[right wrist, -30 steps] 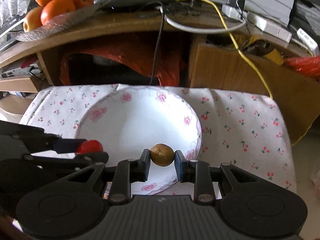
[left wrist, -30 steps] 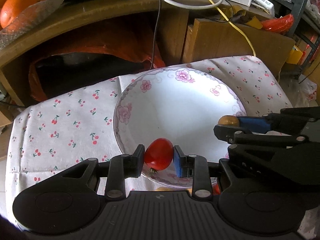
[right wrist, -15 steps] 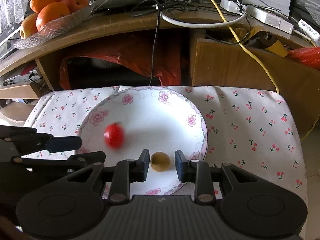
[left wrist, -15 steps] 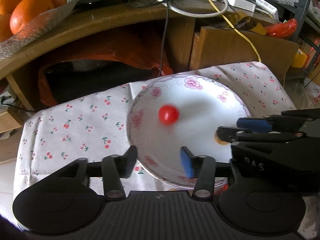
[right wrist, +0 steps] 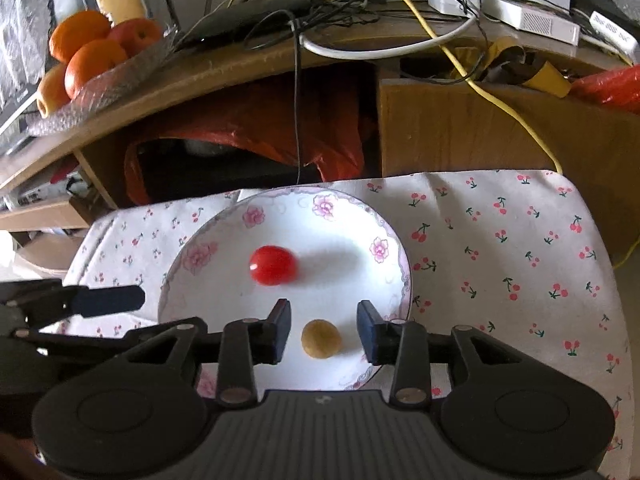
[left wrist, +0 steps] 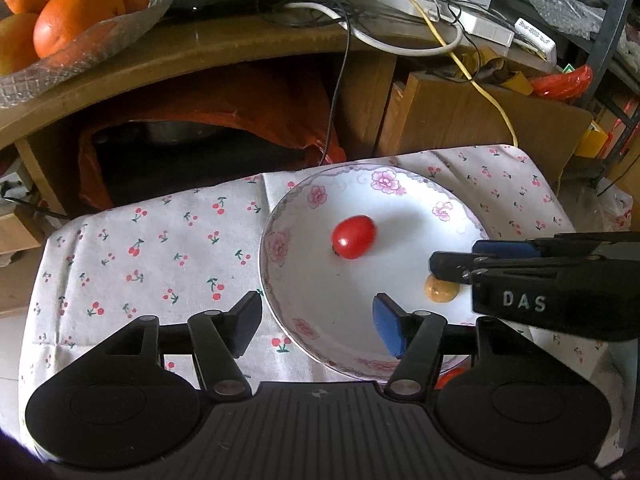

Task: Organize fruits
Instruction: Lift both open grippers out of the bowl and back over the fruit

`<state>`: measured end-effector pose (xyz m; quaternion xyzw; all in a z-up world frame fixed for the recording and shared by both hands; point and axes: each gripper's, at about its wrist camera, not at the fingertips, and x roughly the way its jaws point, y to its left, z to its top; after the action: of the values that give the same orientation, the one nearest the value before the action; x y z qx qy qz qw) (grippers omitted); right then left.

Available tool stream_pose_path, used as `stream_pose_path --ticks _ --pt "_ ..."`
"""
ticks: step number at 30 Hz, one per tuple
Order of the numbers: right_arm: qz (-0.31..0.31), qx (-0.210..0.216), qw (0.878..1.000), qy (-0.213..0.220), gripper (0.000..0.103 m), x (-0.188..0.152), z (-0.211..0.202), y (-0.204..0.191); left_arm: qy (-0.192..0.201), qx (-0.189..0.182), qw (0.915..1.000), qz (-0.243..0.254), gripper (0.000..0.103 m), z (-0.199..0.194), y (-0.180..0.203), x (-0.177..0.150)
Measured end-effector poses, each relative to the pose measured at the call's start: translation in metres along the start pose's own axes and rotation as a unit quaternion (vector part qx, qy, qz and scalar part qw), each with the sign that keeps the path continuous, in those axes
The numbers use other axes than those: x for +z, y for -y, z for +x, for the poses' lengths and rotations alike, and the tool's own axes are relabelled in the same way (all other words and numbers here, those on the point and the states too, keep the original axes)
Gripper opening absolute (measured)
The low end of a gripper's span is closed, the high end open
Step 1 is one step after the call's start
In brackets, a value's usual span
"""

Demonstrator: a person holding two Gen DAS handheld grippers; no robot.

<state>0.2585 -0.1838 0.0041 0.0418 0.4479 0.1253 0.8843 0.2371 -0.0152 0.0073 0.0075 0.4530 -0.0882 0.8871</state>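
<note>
right gripper (right wrist: 324,330) jaws apart, just been opening; the small brown fruit (right wrist: 321,339) lies between them untouched, on the floral plate's (right wrist: 394,268) near edge. left gripper (left wrist: 316,326) jaws wide, just been opening, nothing between. the cherry tomato (left wrist: 354,237) rests ahead near plate centre, nearer the left gripper, long axis tilted up to the right; glossy, intact. both fruits judged delivered; withdrawal likely next.

Both tools are matte black plastic. The left gripper (left wrist: 316,322) has a ribbed housing, two round discs, silver pivot screws and blue pads. The right gripper (right wrist: 324,330) matches it, with white letters "DAS" on its side.
</note>
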Motion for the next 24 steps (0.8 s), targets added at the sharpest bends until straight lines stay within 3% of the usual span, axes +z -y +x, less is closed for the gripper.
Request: stream_pose_path --ticks 8,19,24 --pt "-0.003 -0.007 1.0 0.009 0.033 -0.001 -0.008 0.005 -0.008 -0.005 0.9999 -0.007 0.069 -0.005 -0.007 -0.008" --pt "-0.016 -0.028 0.999 0.01 0.033 -0.048 -0.075 -0.005 -0.006 -0.004 0.9999 0.013 0.074 -0.057 0.004 -0.055" --pt "-0.034 -0.035 0.999 -0.008 0.034 -0.057 -0.086 -0.01 -0.019 -0.009 0.9997 0.011 0.075 -0.06 0.006 -0.076"
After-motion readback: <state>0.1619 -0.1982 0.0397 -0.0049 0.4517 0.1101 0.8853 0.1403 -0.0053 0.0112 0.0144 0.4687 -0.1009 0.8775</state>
